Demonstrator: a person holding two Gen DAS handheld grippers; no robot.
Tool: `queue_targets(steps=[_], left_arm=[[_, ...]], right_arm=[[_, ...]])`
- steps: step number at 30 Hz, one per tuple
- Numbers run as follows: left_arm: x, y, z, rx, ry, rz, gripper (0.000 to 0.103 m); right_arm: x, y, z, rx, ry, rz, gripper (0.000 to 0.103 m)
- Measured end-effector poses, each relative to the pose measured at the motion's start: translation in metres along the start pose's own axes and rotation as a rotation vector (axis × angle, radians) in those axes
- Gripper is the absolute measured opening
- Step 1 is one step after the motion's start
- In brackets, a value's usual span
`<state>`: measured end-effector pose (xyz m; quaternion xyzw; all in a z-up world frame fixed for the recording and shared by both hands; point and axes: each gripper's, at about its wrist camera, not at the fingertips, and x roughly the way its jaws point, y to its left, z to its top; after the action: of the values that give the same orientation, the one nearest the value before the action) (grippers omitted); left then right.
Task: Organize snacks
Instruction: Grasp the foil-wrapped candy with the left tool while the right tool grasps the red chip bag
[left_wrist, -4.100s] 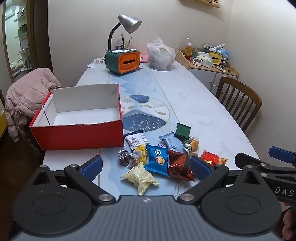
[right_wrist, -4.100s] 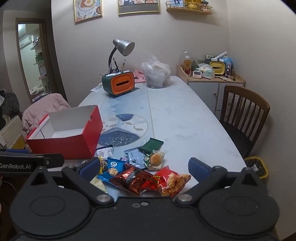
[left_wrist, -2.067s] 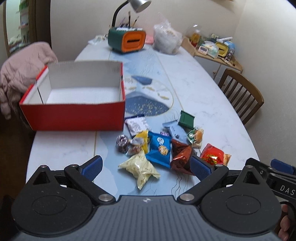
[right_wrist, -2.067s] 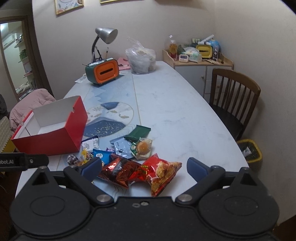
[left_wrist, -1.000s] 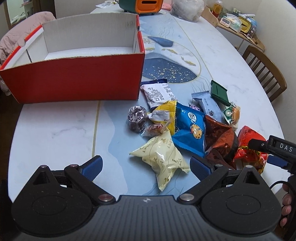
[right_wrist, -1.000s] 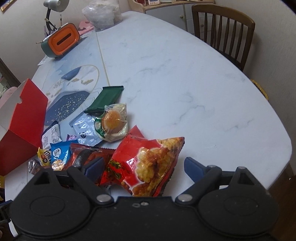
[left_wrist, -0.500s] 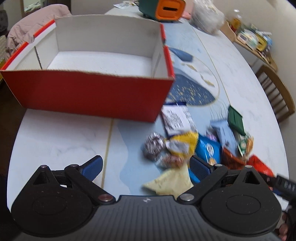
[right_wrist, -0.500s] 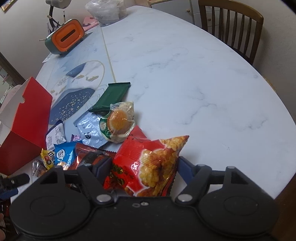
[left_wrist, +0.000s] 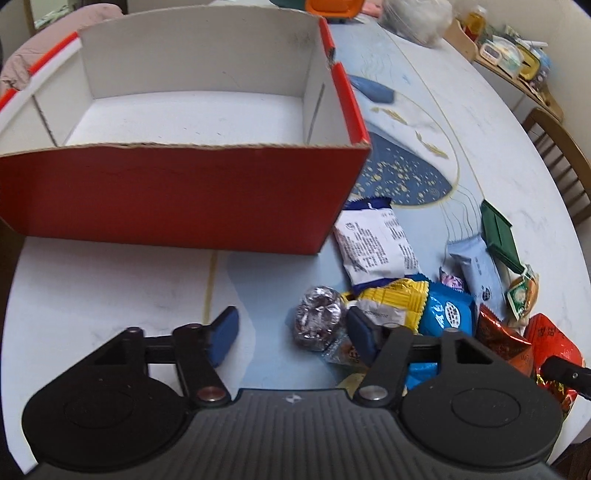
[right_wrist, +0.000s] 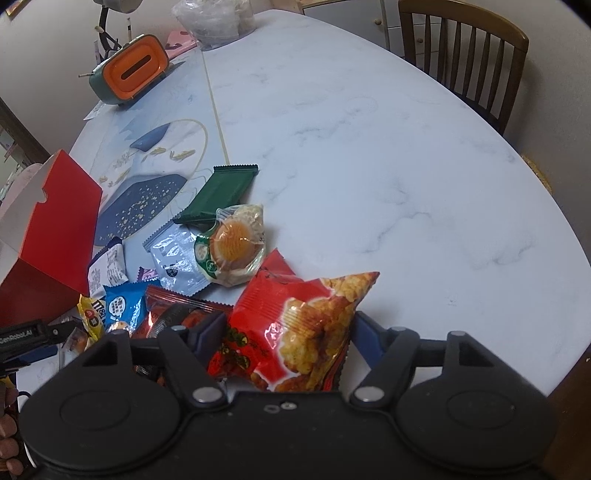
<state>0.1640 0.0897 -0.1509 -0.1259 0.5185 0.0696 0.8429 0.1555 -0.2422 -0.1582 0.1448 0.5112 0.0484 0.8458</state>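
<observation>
My left gripper (left_wrist: 292, 332) hangs low over the table in front of the empty red box (left_wrist: 184, 192). Its jaws are closing. A silver foil candy (left_wrist: 317, 319) lies between them against the right pad, while the left pad (left_wrist: 225, 332) stands clear of it. Right of the candy lies the snack pile: a white packet (left_wrist: 376, 247), a yellow packet (left_wrist: 391, 301) and a blue cookie packet (left_wrist: 448, 312). My right gripper (right_wrist: 288, 332) is still closing, both pads pressed on the red snack bag (right_wrist: 295, 325).
A green bar (right_wrist: 221, 192), a wrapped pastry (right_wrist: 232, 243) and a pale blue packet (right_wrist: 177, 258) lie beyond the red bag. An orange tissue box (right_wrist: 129, 74) and a plastic bag (right_wrist: 218, 18) stand far back. A wooden chair (right_wrist: 465, 48) stands at the table's right edge.
My left gripper moved left and down from the pale yellow bag to the foil candy, and its jaws narrowed. The right jaws narrowed onto the red snack bag.
</observation>
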Motion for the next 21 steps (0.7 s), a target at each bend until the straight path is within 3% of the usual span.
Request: queue_targets(steps=[5, 8, 21], left_arm=[[0.002, 0.0, 0.002, -0.001, 0.009, -0.043, 0.036], [0.003, 0.0, 0.002, -0.003, 0.007, -0.054, 0.028], [-0.024, 0.006, -0.001, -0.043, -0.034, -0.059, 0.027]], right_arm=[[-0.001, -0.002, 0.001, 0.004, -0.008, -0.005, 0.072], [-0.004, -0.003, 0.001, 0.007, -0.013, -0.002, 0.071], [-0.031, 0.001, 0.0, -0.025, -0.074, -0.007, 0.067]])
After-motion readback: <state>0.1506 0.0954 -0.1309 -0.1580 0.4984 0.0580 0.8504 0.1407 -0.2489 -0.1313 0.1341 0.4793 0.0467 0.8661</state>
